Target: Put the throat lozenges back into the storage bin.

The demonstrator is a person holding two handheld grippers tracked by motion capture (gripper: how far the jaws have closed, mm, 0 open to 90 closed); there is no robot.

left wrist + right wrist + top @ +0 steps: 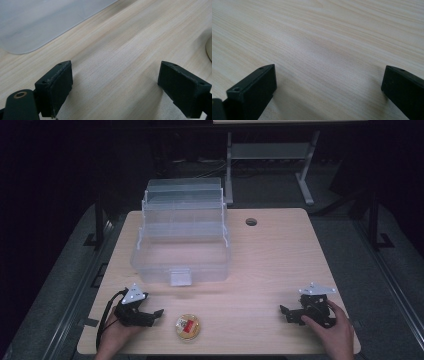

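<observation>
The left claw (pixel 150 314) rests on the bench (pixel 270 265) at 7 o'clock, jaws spread wide with nothing between them. Just beside it at 3 o'clock lies a small round tin (pixel 187 326). The right claw (pixel 290 312) sits at 5 o'clock, also gaping and empty. A clear box (pixel 182 255) stands open toward 11 o'clock.

You're working at a light wooden table (pixel 270 265) with rounded corners and a small round hole (pixel 251 222) near its far edge. A clear plastic storage box (pixel 181 255), its tiered trays opened up, sits on it left of the hole. Nearer to you than the box, by the near edge, lies a small round container (pixel 187 327) with something red inside.
</observation>
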